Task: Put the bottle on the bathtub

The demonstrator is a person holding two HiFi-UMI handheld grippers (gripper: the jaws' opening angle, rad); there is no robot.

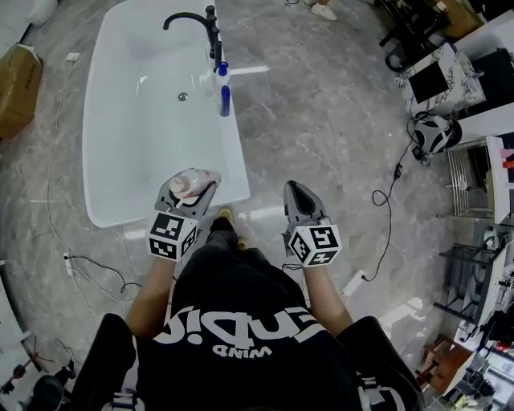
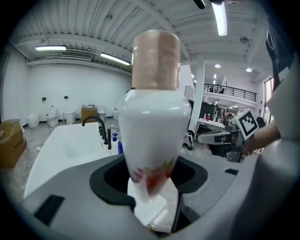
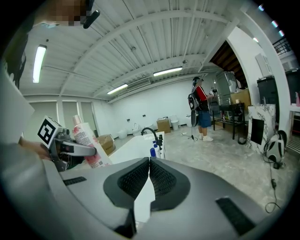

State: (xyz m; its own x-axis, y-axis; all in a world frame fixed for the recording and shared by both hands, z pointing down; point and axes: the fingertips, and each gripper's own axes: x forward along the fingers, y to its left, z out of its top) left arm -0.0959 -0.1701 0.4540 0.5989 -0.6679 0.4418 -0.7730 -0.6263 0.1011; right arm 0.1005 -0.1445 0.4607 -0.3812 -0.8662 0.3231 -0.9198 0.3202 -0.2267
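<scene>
A white bottle (image 2: 152, 131) with a pinkish cap and red fruit print stands upright between the jaws of my left gripper (image 1: 189, 193), which is shut on its lower body. In the head view the bottle (image 1: 191, 184) hangs over the near right corner of the white bathtub (image 1: 108, 193). The right gripper view shows the same bottle (image 3: 88, 140) at the left. My right gripper (image 1: 299, 201) is held beside the tub over the floor, its jaws pressed together with nothing between them (image 3: 149, 180).
A black faucet (image 1: 195, 24) and two blue-and-white bottles (image 1: 223, 88) stand on the tub's right rim. A cardboard box (image 1: 16, 84) sits left of the tub. Cables lie on the marble floor (image 1: 321, 120). Shelving and a helmet (image 1: 434, 132) are at the right. A person (image 3: 200, 110) stands far off.
</scene>
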